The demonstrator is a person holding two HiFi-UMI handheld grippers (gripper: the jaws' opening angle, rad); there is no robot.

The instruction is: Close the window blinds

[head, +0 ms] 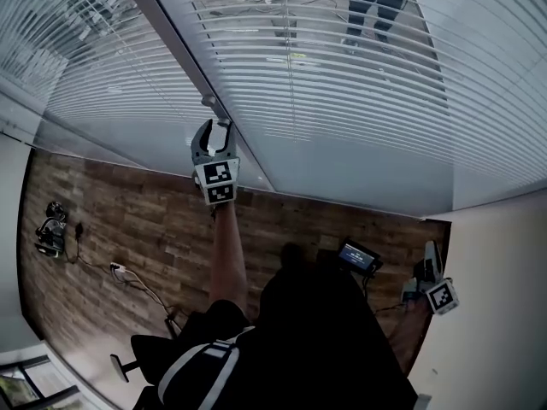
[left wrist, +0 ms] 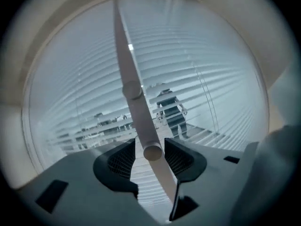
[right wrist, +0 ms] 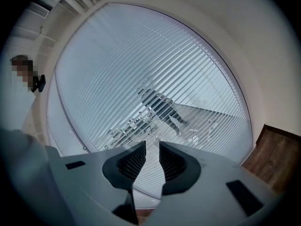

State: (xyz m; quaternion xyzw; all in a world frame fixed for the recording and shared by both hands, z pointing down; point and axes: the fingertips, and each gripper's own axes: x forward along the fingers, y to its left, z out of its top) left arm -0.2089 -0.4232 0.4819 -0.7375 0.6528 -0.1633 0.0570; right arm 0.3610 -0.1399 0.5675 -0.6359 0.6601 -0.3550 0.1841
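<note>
White slatted blinds [head: 342, 101] cover the big window, with the slats tilted so the outside shows through. A pale tilt wand [left wrist: 136, 107] hangs in front of the blinds [left wrist: 80, 102]. Its round lower end sits between the jaws of my left gripper [left wrist: 150, 157], with a gap on each side, so the jaws stand open around it. In the head view my left gripper [head: 214, 131] is raised at the mullion between two blind panels. My right gripper [head: 432, 256] hangs low at the right by the wall. It [right wrist: 152, 157] faces the blinds [right wrist: 141, 55], open and empty.
A person [head: 376, 2] walks outside behind the slats. A dark wooden floor [head: 154, 220] lies below, with a small screen device [head: 359, 256] on a stand, cables and a gadget [head: 51, 229] at the left. A pale wall [head: 496, 314] closes the right side.
</note>
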